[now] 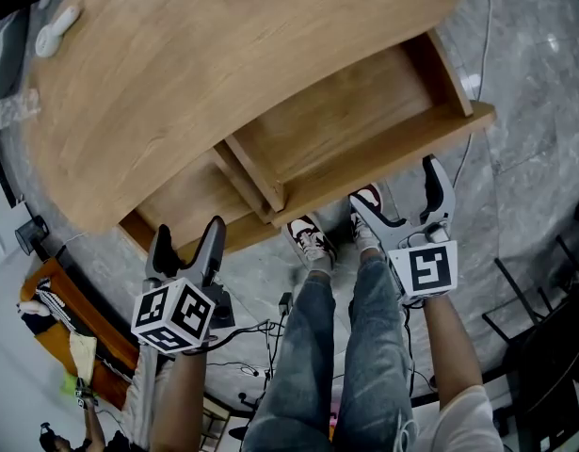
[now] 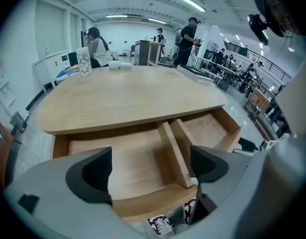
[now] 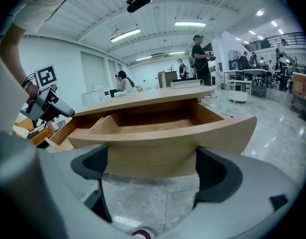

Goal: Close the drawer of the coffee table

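Observation:
The wooden coffee table (image 1: 204, 73) has its drawer (image 1: 364, 163) pulled out toward me, split by a divider (image 1: 254, 172) into two empty compartments. My left gripper (image 1: 187, 250) hovers open just in front of the drawer's curved front panel near its left end. My right gripper (image 1: 402, 205) is open too, a little before the panel's right half. In the left gripper view the drawer (image 2: 143, 158) lies below and between the jaws. In the right gripper view the front panel (image 3: 157, 143) stands a short way ahead of the open jaws.
A white object (image 1: 56, 31) and a clear bag (image 1: 11, 109) lie on the tabletop's far left. My shoes (image 1: 313, 238) stand under the drawer front on grey marble floor (image 1: 534, 83). Cables (image 1: 256, 332) run on the floor. A black chair frame (image 1: 543, 337) is at right. People stand far behind the table (image 2: 187, 34).

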Demonstrator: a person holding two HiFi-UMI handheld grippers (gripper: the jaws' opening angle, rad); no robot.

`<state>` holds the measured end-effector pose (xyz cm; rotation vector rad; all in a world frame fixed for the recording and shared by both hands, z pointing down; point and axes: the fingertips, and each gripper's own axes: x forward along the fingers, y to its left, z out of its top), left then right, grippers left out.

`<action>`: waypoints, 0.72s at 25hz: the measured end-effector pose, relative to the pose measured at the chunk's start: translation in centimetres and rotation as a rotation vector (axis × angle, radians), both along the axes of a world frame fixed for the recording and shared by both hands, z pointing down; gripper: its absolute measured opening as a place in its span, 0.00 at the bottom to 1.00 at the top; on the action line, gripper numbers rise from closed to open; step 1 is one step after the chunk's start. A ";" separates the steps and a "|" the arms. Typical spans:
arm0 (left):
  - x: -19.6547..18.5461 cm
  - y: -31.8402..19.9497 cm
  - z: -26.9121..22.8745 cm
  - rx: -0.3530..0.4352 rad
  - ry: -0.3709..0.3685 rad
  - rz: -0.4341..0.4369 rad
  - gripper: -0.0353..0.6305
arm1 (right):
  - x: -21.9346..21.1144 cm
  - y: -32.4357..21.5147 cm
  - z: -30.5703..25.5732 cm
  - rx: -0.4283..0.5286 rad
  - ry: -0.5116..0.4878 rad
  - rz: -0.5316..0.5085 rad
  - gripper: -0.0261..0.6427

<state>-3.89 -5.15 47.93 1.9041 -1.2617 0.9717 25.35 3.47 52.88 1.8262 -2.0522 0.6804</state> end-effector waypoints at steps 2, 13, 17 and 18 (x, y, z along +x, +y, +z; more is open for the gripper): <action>-0.2 0.1 0.0 0.000 0.000 -0.007 0.79 | 0.0 -0.2 -0.1 0.005 0.000 0.000 0.88; -2.2 0.0 0.0 -0.001 -0.002 -0.069 0.79 | -0.1 -2.3 0.0 0.006 -0.003 0.004 0.88; -2.7 -0.5 0.1 -0.003 0.001 -0.092 0.79 | -0.2 -3.2 -0.1 0.002 -0.002 0.002 0.88; -2.8 -0.5 0.1 -0.005 0.003 -0.098 0.79 | -0.1 -3.3 -0.1 0.001 -0.002 0.003 0.88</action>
